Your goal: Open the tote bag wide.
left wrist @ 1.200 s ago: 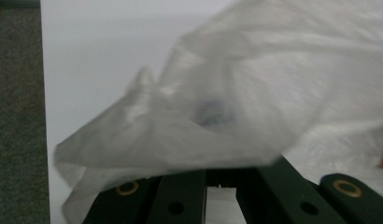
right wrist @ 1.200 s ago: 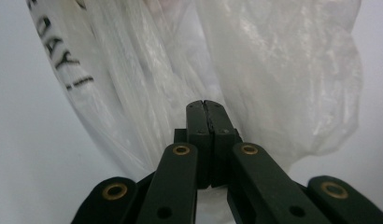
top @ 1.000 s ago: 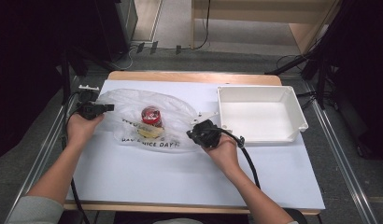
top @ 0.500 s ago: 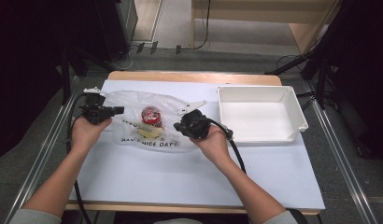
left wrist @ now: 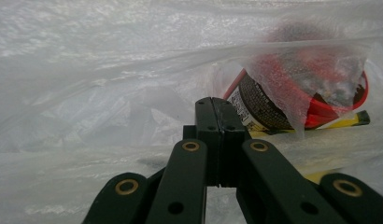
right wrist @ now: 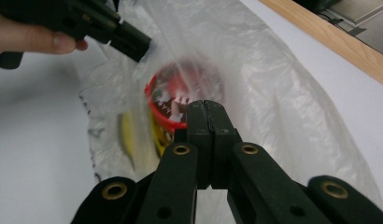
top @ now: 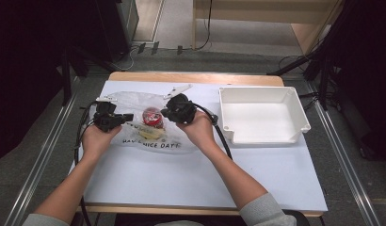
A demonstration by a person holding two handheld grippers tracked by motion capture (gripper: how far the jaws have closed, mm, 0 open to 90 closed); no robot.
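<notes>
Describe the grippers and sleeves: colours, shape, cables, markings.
Both grippers, left and right, are black, each with two flat jaws on linked bars pinned with brass-coloured rivets. A black cable trails from the right one along the forearm; another loops from the left. No markings are legible. The person wears grey sleeves ending near the elbows.

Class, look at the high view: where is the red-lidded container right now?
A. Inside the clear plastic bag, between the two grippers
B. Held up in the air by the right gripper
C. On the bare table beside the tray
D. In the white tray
A: the red-lidded container lies inside the clear plastic bag, between the left gripper and the right gripper, with the white tray off to the side.
</notes>
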